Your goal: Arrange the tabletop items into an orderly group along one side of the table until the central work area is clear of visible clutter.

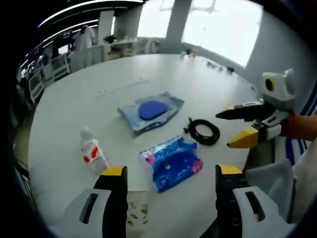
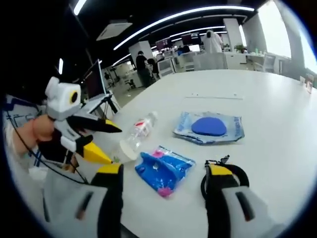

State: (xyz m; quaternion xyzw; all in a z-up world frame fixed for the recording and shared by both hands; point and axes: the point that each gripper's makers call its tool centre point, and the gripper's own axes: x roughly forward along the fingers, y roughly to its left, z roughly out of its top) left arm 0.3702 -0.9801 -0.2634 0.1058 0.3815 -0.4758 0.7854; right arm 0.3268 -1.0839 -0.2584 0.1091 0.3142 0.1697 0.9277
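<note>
Ahead of the left gripper (image 1: 171, 181), jaws wide and empty, lies a blue pouch (image 1: 172, 162) (bottle (image 1: 92, 152) left, cable (image 1: 204, 132) right); the right gripper (image 2: 163, 178) gapes too.

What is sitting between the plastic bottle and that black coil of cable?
In the left gripper view, the bright blue and pink packet lies between the bottle and the black cable coil.
</note>
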